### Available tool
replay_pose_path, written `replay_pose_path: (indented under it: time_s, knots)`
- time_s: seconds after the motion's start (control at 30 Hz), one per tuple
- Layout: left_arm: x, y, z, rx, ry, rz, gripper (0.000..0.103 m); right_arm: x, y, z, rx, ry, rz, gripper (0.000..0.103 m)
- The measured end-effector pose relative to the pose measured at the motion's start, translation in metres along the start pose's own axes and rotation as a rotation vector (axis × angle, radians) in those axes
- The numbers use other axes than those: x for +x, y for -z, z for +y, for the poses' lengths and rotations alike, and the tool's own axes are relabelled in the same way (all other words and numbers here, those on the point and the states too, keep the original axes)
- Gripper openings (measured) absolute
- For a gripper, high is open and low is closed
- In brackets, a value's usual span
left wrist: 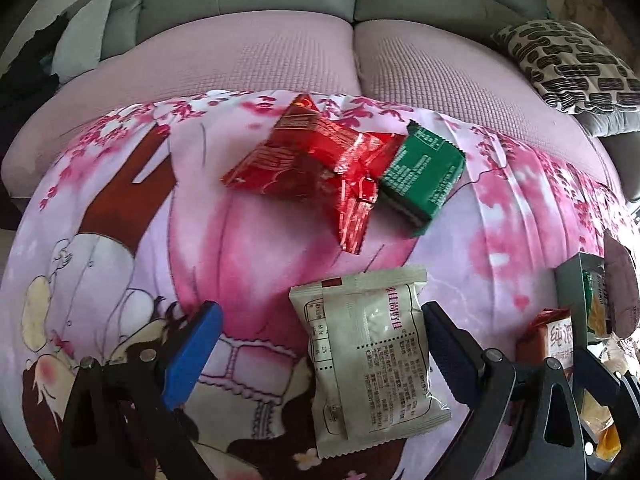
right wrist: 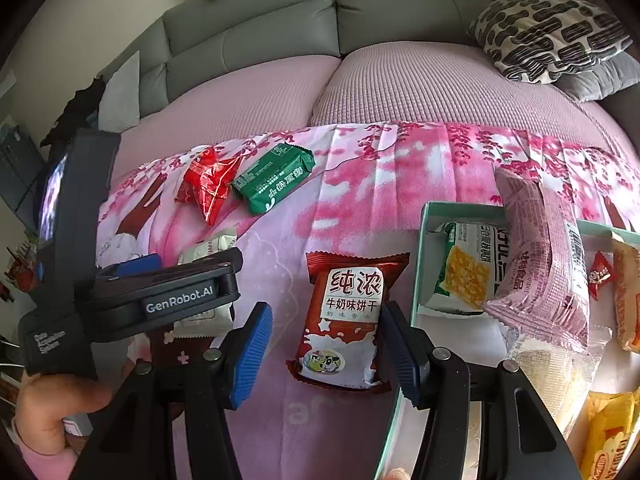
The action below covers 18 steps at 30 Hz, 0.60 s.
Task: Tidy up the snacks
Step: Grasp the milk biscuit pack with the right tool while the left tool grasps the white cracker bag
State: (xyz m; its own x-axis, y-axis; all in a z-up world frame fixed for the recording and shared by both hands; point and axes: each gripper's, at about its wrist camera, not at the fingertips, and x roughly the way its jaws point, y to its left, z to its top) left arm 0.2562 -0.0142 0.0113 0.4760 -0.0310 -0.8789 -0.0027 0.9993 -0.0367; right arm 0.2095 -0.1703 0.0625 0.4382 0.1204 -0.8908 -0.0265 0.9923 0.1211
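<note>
With the left tool (left wrist: 320,316) wide around the white packet (left wrist: 370,354) on the floral blanket (left wrist: 260,240), and the right tool (right wrist: 326,336) wide, seemingly just touching the red biscuit packet (right wrist: 344,320), each should close squarely across the packet's middle.

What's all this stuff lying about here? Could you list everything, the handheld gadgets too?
White foil snack packet: one, white, on the blanket between the left gripper's fingers.
Red-and-white biscuit packet: one, between the right gripper's fingers.
Crinkled red foil packets: apparently two, red, far side of blanket.
Green wrapped bar: one, green, touching the red ones.
Mint-green cardboard box: one, right, holding several snacks.
Pink floral blanket: one, over the sofa.
Patterned black-and-white cushion: one, far right.
Left gripper: black, blue pads, open.
Right gripper: same, open.
Hand: one, holding the left gripper.
</note>
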Motion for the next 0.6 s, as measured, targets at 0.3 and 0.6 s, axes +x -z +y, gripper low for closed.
replay_pose_path:
  time_s: [0.3, 0.6]
  knots:
    - [-0.002, 0.003, -0.007, 0.026, 0.038, -0.012, 0.094, 0.001, 0.000, -0.001, -0.001, -0.006, -0.004, 0.051]
    - [-0.012, 0.002, -0.002, 0.011, 0.066, -0.042, 0.066, 0.002, -0.001, 0.001, -0.027, 0.015, -0.005, 0.051]
